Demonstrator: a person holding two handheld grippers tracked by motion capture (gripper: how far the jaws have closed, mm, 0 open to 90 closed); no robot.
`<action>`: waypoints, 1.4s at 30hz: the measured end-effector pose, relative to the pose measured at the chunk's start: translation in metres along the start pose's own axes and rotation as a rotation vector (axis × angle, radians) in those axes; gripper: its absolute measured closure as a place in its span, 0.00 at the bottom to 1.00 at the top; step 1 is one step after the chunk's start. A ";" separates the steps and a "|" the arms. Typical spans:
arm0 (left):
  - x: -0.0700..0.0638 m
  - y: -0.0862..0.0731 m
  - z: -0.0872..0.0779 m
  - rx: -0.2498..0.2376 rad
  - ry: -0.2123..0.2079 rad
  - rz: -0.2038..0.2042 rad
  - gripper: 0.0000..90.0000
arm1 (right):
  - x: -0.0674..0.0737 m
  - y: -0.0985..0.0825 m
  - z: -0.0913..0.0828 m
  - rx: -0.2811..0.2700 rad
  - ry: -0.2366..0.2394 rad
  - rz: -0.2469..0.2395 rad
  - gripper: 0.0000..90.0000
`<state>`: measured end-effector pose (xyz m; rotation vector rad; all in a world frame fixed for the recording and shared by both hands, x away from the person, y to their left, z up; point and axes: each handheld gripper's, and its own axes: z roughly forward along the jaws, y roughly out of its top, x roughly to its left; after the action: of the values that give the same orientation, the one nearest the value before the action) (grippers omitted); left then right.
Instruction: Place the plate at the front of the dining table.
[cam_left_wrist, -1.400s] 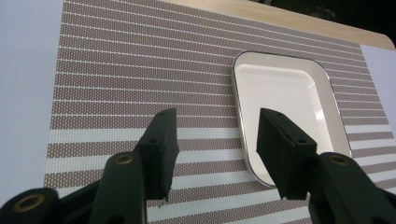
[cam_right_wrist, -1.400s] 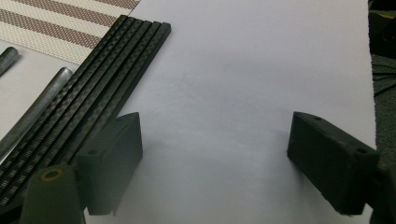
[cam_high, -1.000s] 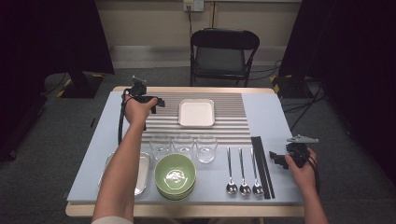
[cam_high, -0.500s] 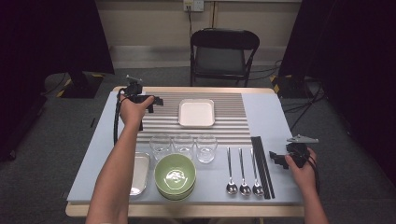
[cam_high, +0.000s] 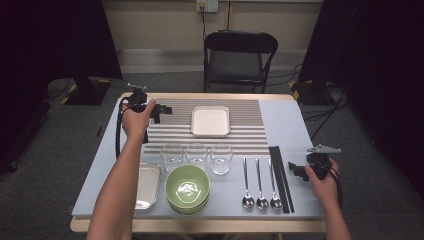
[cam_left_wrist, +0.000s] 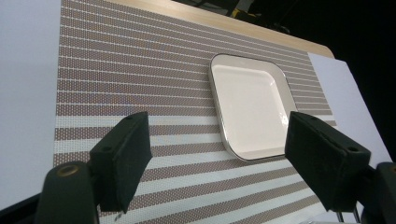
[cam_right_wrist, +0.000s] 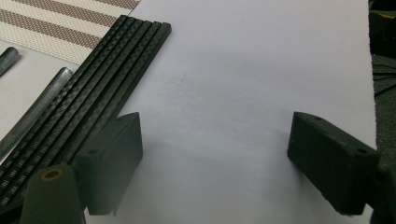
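Observation:
My left gripper (cam_high: 161, 114) hovers over the left end of the striped mat (cam_high: 250, 135), near the table's far left corner, pointing at the white square plate (cam_high: 210, 121). Its jaws have just been opening and stand wide apart with nothing between them. In the left gripper view the left gripper (cam_left_wrist: 217, 158) frames the mat (cam_left_wrist: 140, 84), with the plate (cam_left_wrist: 247, 109) lying a short way beyond. My right gripper (cam_high: 296, 170) rests low at the near right, open, just right of the black chopsticks (cam_high: 280, 177). In the right gripper view the right gripper (cam_right_wrist: 215, 158) has bare tabletop between its jaws and the chopsticks (cam_right_wrist: 107, 79) at its left.
Three glasses (cam_high: 196, 154) stand in a row below the mat. Stacked green bowls (cam_high: 187, 187) and a metal tray (cam_high: 147, 185) sit at the near left. Three spoons (cam_high: 260, 182) lie left of the chopsticks. A folding chair (cam_high: 240, 55) stands behind the table.
The left hand has shifted a little to the left at the mat's end, and its forearm has swung left with it. The right hand has kept still.

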<state>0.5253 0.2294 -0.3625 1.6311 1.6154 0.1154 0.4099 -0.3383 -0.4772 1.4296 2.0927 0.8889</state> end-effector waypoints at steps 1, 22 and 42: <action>0.000 0.000 0.000 0.000 0.000 0.000 0.25 | 0.000 0.000 0.000 0.000 0.000 0.000 0.19; 0.009 -0.010 -0.022 -0.003 -0.021 0.042 0.24 | 0.000 0.000 0.000 -0.001 -0.003 -0.003 0.19; 0.005 -0.018 -0.037 0.017 -0.034 0.096 0.24 | 0.000 0.000 0.000 -0.003 -0.006 -0.007 0.19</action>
<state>0.4899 0.2486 -0.3513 1.7147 1.5173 0.1234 0.4098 -0.3380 -0.4774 1.4210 2.0894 0.8838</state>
